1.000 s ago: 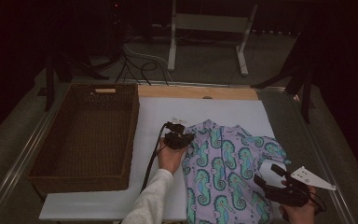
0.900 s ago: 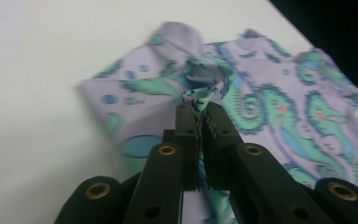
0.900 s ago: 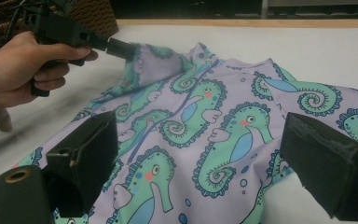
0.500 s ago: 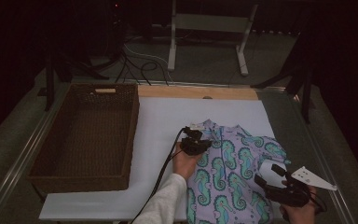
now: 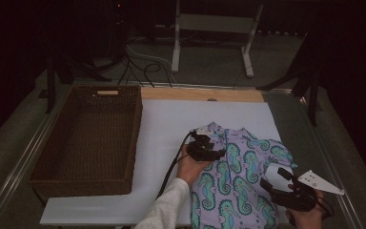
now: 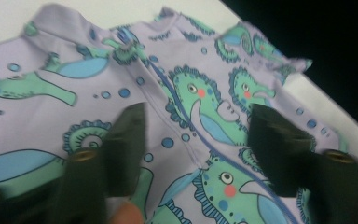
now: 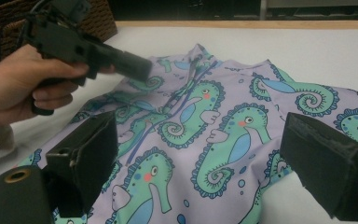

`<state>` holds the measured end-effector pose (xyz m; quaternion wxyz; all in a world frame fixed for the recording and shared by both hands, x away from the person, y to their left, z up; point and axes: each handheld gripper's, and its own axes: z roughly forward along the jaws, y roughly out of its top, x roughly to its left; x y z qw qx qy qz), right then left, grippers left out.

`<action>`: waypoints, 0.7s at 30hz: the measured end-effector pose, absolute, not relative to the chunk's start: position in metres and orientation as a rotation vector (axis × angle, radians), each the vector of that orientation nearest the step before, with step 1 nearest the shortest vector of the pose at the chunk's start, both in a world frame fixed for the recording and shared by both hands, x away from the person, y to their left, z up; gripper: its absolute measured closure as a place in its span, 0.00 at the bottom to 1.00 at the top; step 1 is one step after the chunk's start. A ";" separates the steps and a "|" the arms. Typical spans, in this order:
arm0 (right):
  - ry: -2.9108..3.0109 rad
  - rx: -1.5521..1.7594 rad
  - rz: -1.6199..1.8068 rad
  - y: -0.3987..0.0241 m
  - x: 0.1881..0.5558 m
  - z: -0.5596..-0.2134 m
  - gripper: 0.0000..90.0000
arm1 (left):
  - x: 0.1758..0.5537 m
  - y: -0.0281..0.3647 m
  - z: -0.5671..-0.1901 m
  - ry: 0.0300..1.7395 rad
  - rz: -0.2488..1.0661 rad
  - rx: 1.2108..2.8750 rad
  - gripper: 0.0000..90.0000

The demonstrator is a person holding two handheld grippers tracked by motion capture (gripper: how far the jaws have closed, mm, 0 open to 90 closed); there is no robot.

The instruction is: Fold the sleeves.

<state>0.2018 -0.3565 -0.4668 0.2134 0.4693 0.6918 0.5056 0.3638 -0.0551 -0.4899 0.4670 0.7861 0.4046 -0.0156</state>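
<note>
While jaws part (just opening), left gripper [image 5: 214, 153] hovers over garment [image 5: 238, 176]

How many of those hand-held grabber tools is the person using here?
2. The left tool hovers open over the seahorse-print garment near its neckline; the right tool waits open at the garment's right edge, near the table's front.

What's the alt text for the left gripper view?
A lilac garment printed with green seahorses lies flat under the left gripper, whose open black fingers hover over its zipper with nothing between them. White table shows at top left.
</note>
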 end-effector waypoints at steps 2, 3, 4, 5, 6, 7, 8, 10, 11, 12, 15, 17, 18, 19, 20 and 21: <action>1.919 1.302 1.404 -0.357 0.202 -0.467 0.12 | 0.364 -0.050 -0.485 1.000 -0.009 1.925 0.29; 1.920 1.303 1.405 -0.357 0.202 -0.467 0.12 | 0.364 -0.047 -0.483 1.004 0.010 1.927 0.24; 1.920 1.302 1.406 -0.357 0.202 -0.467 0.12 | 0.364 -0.044 -0.480 1.005 0.024 1.925 0.20; 1.921 1.300 1.407 -0.357 0.202 -0.467 0.12 | 0.364 -0.042 -0.478 1.004 0.030 1.920 0.17; 1.922 1.297 1.408 -0.357 0.202 -0.467 0.12 | 0.363 -0.038 -0.476 1.005 0.045 1.918 0.17; 1.923 1.296 1.407 -0.357 0.202 -0.467 0.12 | 0.363 -0.034 -0.473 0.997 0.058 1.928 0.15; 1.929 1.294 1.405 -0.357 0.202 -0.467 0.12 | 0.362 -0.031 -0.471 0.991 0.070 1.939 0.09; 1.930 1.291 1.407 -0.357 0.202 -0.467 0.12 | 0.359 -0.026 -0.466 0.995 0.106 1.947 0.04; 1.930 1.290 1.407 -0.357 0.202 -0.467 0.12 | 0.358 -0.022 -0.463 0.985 0.114 1.948 0.01; 1.927 1.292 1.411 -0.357 0.202 -0.467 0.12 | 0.356 -0.019 -0.461 0.981 0.126 1.948 0.00; 1.926 1.281 1.418 -0.357 0.202 -0.467 0.12 | 0.350 -0.008 -0.452 0.966 0.174 1.944 0.00; 1.926 1.279 1.423 -0.357 0.203 -0.467 0.13 | 0.347 0.000 -0.445 0.963 0.190 1.929 0.00; 1.929 1.273 1.425 -0.357 0.203 -0.467 0.13 | 0.346 0.003 -0.443 0.960 0.196 1.927 0.00; 1.930 1.269 1.426 -0.357 0.203 -0.467 0.13 | 0.343 0.008 -0.440 0.959 0.201 1.918 0.00; 1.928 1.276 1.426 -0.357 0.203 -0.467 0.13 | 0.341 0.012 -0.437 0.954 0.211 1.918 0.00; 1.930 1.277 1.426 -0.357 0.203 -0.467 0.13 | 0.340 0.016 -0.435 0.951 0.216 1.917 0.00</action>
